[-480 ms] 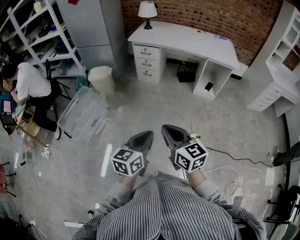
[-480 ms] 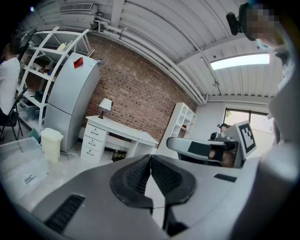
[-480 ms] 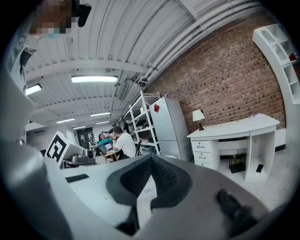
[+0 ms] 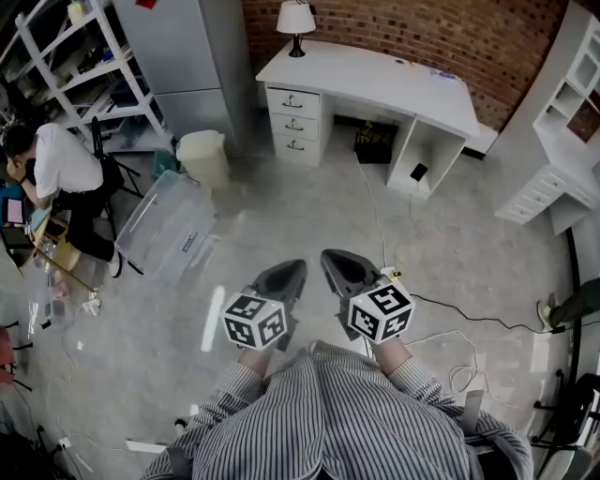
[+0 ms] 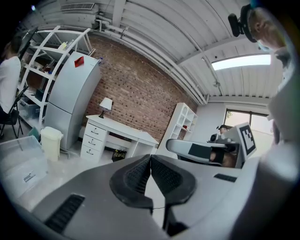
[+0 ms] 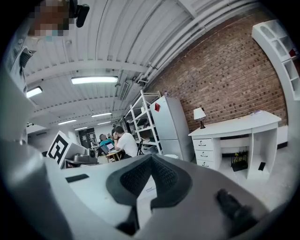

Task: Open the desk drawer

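A white desk (image 4: 375, 80) stands against the brick wall at the far side of the room, with a stack of three shut drawers (image 4: 292, 124) under its left end. The same drawers (image 5: 93, 140) show small in the left gripper view, and the drawers (image 6: 205, 152) are at the right in the right gripper view. My left gripper (image 4: 285, 275) and right gripper (image 4: 336, 264) are held side by side close to my body, far from the desk. Both are shut, the tips touching, with nothing between them (image 5: 150, 159) (image 6: 150, 159).
A table lamp (image 4: 295, 26) sits on the desk's left end. A grey fridge (image 4: 192, 56), a white bin (image 4: 203, 157) and a clear plastic box (image 4: 167, 228) are at the left. A person (image 4: 61, 173) sits at far left. Cables (image 4: 450, 314) cross the floor. White shelving (image 4: 567, 112) stands at right.
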The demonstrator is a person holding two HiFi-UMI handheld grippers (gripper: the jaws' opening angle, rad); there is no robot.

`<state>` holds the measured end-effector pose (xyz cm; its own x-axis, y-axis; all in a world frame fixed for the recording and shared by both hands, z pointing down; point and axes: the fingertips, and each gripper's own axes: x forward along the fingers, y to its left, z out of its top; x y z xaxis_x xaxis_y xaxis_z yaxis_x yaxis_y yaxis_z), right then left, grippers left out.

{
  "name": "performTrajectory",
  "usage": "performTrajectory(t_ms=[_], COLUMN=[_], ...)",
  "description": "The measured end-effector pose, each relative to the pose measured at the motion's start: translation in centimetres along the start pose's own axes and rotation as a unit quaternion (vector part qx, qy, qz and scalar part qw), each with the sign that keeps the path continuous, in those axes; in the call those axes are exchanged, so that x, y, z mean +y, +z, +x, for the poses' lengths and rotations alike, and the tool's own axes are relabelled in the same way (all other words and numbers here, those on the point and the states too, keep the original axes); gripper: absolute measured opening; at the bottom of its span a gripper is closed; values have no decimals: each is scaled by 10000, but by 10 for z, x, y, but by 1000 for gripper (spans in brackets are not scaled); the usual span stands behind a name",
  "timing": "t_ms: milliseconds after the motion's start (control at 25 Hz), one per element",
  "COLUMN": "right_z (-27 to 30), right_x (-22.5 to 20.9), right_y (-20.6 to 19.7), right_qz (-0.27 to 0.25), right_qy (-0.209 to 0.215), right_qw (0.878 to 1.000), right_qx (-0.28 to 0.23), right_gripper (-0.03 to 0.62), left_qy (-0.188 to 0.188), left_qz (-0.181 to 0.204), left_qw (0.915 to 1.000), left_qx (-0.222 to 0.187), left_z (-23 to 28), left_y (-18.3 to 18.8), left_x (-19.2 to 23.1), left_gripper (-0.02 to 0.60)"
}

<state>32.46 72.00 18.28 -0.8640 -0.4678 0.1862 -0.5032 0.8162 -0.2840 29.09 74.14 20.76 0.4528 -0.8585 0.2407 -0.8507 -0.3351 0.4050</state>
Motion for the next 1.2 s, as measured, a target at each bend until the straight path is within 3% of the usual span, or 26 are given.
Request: performTrajectory(t_ms=[320,640,1200], right_z=[-5,-10,-1], right_x=[-12,-22,-47], right_y=[2,-9,-18], right_qz=[246,378,827], right_qy=[-43,85,164], right_qw=[9996,9992,9964], right_qx=[-132,83,133], right_gripper=[17,17,17], left_qy=[18,45,235], left_qz=[-39,-198,-314], left_qw=[10000,9997,9992], left_qx=[-17,-96,78], left_z=[7,18,35], left_y=[-2,-3,-18], left_x=[-4,-11,-4], left_gripper=[15,15,15])
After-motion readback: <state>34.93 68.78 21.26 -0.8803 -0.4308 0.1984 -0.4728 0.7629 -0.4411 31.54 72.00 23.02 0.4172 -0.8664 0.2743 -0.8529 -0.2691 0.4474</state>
